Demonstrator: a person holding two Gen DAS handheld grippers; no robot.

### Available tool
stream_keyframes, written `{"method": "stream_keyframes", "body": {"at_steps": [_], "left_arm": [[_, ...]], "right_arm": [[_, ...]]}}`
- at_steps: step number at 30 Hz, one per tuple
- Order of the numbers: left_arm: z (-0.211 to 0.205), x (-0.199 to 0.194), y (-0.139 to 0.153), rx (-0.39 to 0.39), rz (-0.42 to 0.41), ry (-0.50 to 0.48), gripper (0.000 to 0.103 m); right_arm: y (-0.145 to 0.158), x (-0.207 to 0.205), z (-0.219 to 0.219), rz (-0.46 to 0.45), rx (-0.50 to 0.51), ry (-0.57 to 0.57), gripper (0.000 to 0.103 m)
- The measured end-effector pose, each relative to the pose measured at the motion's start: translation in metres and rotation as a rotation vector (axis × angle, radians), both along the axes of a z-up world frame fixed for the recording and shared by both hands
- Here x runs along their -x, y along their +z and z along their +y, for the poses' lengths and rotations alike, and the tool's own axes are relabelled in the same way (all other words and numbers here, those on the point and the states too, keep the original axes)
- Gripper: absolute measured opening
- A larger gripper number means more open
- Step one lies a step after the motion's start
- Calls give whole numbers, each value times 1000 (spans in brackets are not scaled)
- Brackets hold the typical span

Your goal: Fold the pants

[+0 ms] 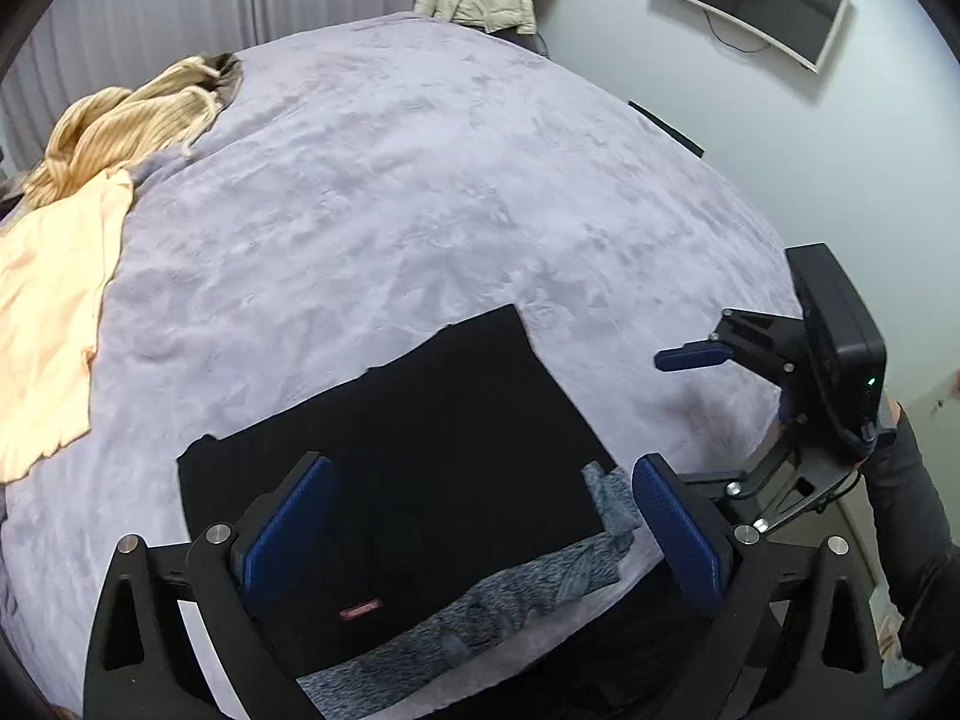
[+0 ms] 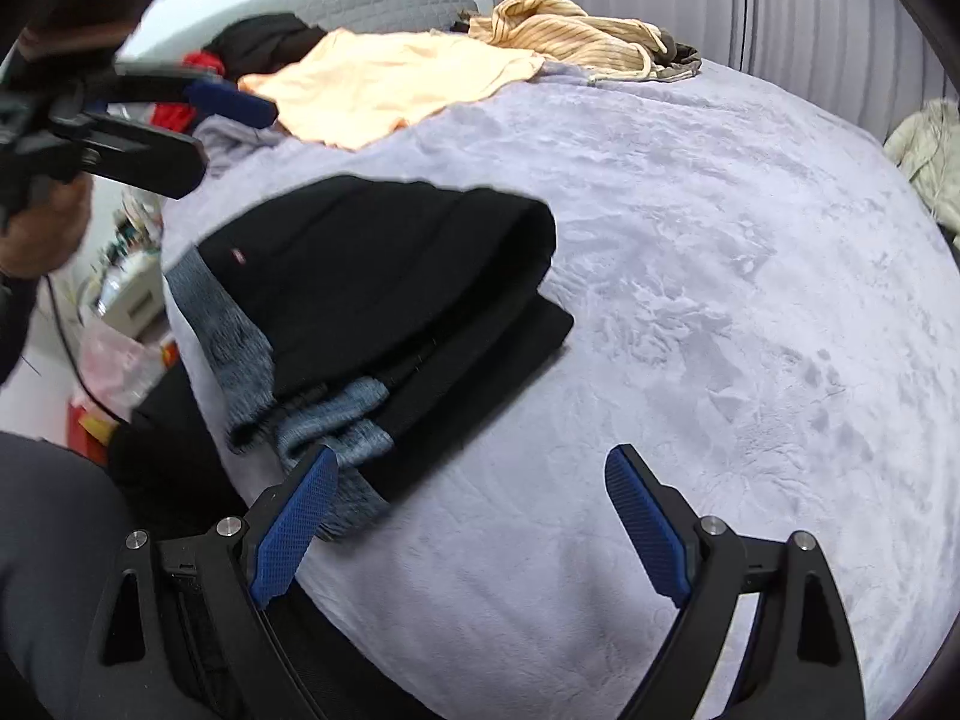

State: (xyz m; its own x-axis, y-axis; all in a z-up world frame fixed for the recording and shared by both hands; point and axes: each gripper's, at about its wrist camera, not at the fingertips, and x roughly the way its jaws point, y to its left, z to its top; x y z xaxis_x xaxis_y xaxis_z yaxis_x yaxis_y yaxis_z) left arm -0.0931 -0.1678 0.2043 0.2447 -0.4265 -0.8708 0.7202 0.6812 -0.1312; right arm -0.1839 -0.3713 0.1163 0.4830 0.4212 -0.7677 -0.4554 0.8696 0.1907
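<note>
Right, the black pants [image 2: 384,276] are lying folded in layers near the edge of the bed [image 1: 420,192], on the grey blanket, with a blue-grey knit lining or band [image 2: 336,420] poking out at the near end. In the right wrist view the stack reads as several thicknesses, top layer rounded over, so my call is the folding is well along, perhaps one tidy-up left.

Left tongs [image 1: 480,528] hang right over the pants, spread wide, nothing in them, black cloth showing between the two blue pads. Right tongs [image 2: 474,522] are spread too, and empty, sitting just off the near corner: the left pad is close to the knit edge, though whether it touches I cannot tell.

Here's what matters: the pants' long side runs across in front of the left tongs, and from the right tongs the bundle lies ahead and to the left. The left is nearer the middle, the right nearer the end.

Further out, a peach cloth [image 2: 390,90] and a striped yellow garment [image 2: 570,30] sit well apart at the far side.
</note>
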Motion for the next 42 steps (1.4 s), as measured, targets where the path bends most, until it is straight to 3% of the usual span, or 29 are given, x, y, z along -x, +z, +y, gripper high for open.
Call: {"method": "stream_keyframes", "body": {"at_steps": [2, 4, 7, 10, 11, 12, 13, 17, 19, 22, 26, 29, 30, 33, 35, 36, 37, 38, 40, 42], "left_arm": [[22, -17, -9, -6, 1, 88, 100], [39, -34, -30, -98, -40, 200, 100], [68, -57, -67, -223, -68, 358, 100], [102, -66, -92, -164, 26, 450, 100], [111, -68, -99, -135, 52, 474, 100], [119, -68, -106, -107, 75, 494, 100], [121, -68, -113, -100, 84, 504, 100], [120, -66, -129, -92, 78, 500, 102], [120, -67, -126, -90, 89, 497, 102], [122, -64, -107, -73, 70, 490, 102], [114, -51, -85, -59, -15, 429, 102], [100, -51, -108, -148, -2, 407, 102], [98, -53, -119, -152, 25, 405, 102], [100, -54, -129, -98, 80, 426, 102], [102, -55, -121, -108, 61, 424, 102], [102, -55, -114, -119, 37, 429, 102], [104, -55, -107, -125, 0, 440, 102], [105, -57, -101, -126, -31, 451, 102], [106, -66, -93, -133, -73, 487, 102], [104, -83, -94, -146, -73, 539, 102]], "right_arm": [[1, -10, -3, 16, -85, -14, 92], [-4, -24, 0, 61, -165, -37, 92], [-18, -45, 19, 104, -174, -75, 92], [-26, -61, 38, 123, -213, -77, 90], [-27, -64, 45, 125, -231, -67, 85], [-28, -66, 52, 124, -236, -53, 70], [-28, -69, 61, 116, -223, -43, 62], [-43, -85, 75, 171, -184, -80, 50], [-35, -87, 65, 187, -251, -106, 25], [-4, -73, 53, 126, -320, -121, 18], [17, -55, 45, 71, -314, -156, 18], [-20, -61, 44, 158, -199, -224, 21], [-32, -64, 42, 184, -169, -245, 27], [-42, -65, 29, 194, -238, -284, 28], [-35, -64, 29, 188, -216, -297, 38], [-29, -63, 29, 179, -184, -321, 53], [-19, -61, 30, 142, -115, -355, 70], [-9, -57, 33, 81, -51, -380, 75], [14, -51, 44, -48, 42, -403, 79], [33, -52, 57, -129, 60, -405, 79]]}}
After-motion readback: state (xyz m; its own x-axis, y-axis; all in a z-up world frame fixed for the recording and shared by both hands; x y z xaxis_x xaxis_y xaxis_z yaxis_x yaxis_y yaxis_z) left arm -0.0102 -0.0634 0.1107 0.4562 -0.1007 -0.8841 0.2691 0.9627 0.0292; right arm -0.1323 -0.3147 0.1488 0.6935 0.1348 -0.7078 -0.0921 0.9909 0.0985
